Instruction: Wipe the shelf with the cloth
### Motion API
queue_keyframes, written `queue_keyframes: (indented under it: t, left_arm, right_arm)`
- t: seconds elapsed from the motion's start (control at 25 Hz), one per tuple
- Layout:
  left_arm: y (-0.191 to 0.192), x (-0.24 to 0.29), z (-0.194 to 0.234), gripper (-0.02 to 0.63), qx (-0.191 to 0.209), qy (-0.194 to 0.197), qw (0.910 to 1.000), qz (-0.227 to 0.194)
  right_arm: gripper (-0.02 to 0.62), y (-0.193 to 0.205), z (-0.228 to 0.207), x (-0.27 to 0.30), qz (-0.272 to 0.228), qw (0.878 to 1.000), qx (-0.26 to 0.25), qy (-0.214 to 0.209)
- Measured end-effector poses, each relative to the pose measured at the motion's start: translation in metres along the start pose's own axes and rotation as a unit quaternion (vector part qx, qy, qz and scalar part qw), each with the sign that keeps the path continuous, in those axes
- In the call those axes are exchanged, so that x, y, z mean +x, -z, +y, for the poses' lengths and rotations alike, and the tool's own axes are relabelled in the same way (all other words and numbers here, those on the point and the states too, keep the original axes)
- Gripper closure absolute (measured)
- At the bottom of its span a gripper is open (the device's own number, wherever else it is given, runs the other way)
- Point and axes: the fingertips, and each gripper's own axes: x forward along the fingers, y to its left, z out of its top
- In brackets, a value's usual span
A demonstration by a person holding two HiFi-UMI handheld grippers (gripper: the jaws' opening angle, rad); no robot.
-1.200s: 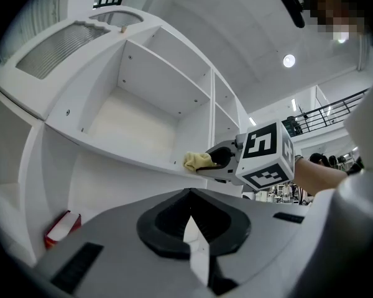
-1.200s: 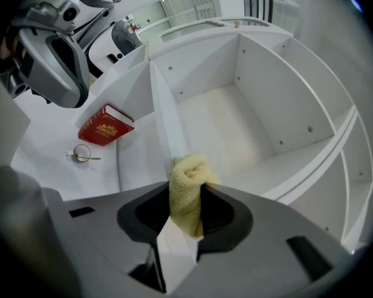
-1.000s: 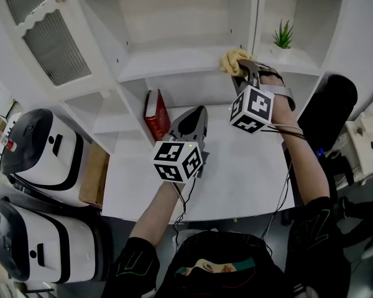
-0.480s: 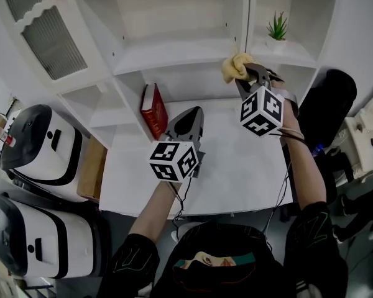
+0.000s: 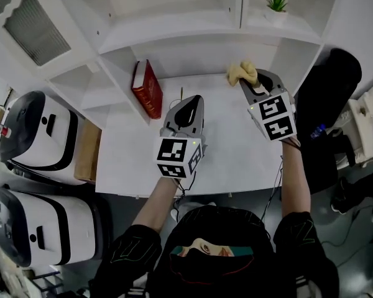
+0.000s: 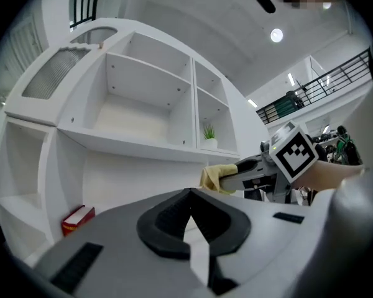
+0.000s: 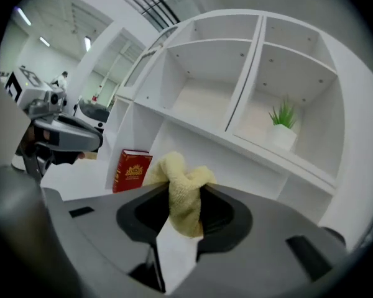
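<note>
Wiping pass seems paused: the right tool (image 5: 247, 83), at upper centre, grips the yellow cloth (image 5: 241, 72), apparently below the shelf (image 5: 174, 39). The left tool (image 5: 185, 102) is closed and empty. Next, lift the cloth onto the shelf.

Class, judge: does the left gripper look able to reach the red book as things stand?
Probably yes. The left gripper, empty with jaws together, is near the red book, with only bare desk between them. It must open first.
</note>
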Motion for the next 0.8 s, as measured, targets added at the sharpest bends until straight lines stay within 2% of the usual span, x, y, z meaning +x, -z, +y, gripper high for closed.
queue_keyframes:
  t: [0.24, 0.4, 0.48, 0.64, 0.8]
  left_arm:
    - [0.02, -0.011, -0.001, 0.606, 0.012, -0.052, 0.9986, 0.003]
    - [0.034, -0.012, 0.011, 0.606, 0.001, -0.084, 0.9964, 0.01]
    - [0.044, -0.015, 0.017, 0.607, 0.003, -0.098, 0.995, 0.017]
    - [0.063, -0.017, 0.022, 0.607, 0.019, -0.112, 0.9929, 0.034]
    - [0.084, -0.016, 0.017, 0.607, 0.04, -0.117, 0.9912, 0.049]
  right_arm:
    - [0.472, 0.026, 0.005, -0.019, -0.033, 0.994, 0.1, 0.003]
    - [0.472, 0.042, 0.009, -0.031, -0.061, 0.981, 0.186, -0.009]
    - [0.472, 0.05, 0.011, -0.037, -0.079, 0.973, 0.217, -0.001]
    - [0.474, 0.069, 0.013, -0.043, -0.097, 0.963, 0.248, 0.036]
    - [0.474, 0.091, 0.025, -0.047, -0.085, 0.963, 0.252, 0.049]
